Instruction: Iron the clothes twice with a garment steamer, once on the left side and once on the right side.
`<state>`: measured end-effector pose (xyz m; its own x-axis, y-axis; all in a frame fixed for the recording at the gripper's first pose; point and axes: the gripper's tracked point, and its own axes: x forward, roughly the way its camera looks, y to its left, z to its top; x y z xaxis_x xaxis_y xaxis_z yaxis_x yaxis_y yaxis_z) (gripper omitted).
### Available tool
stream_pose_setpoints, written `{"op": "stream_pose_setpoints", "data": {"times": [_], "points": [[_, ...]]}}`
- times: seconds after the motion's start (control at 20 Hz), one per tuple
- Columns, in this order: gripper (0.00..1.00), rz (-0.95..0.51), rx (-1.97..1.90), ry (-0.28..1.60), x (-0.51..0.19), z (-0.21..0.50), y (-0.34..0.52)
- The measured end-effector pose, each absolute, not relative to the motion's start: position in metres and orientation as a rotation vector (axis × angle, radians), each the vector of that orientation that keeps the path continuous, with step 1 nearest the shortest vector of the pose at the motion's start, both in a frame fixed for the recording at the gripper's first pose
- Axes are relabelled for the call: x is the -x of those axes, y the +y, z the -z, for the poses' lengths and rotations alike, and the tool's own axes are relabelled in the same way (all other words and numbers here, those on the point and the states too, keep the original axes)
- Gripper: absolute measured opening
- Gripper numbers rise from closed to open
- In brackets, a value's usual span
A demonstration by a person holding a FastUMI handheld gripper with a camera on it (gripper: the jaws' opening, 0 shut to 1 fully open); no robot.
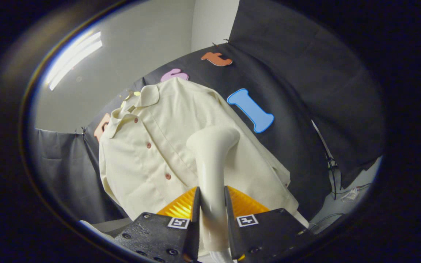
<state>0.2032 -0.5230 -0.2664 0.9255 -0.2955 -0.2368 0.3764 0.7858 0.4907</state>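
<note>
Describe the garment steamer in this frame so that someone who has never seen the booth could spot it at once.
Start at the cream shirt with reddish buttons, hanging against the dark booth wall. In front of its lower half rises the garment steamer, its handle clamped between the two fingers of the claw. It is smooth, glossy plastic with a bent, rounded head, unlike the matte cloth behind it.

- Rides on the gripper, looking forward along its 2 fingers and tilted upward.
- Sits close to the cream garment steamer clamped between them.
- Faces the hanging cream shirt near ahead, ceiling light above.
</note>
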Motion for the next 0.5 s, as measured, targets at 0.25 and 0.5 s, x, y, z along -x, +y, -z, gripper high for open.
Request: {"op": "stream_pose_setpoints", "data": {"times": [0.25,0.5], "points": [[0.33,0.374,-0.618,0.211,-0.171,0.307,-0.512],[0.33,0.404,-0.643,0.255,-0.145,0.328,-0.507]]}}
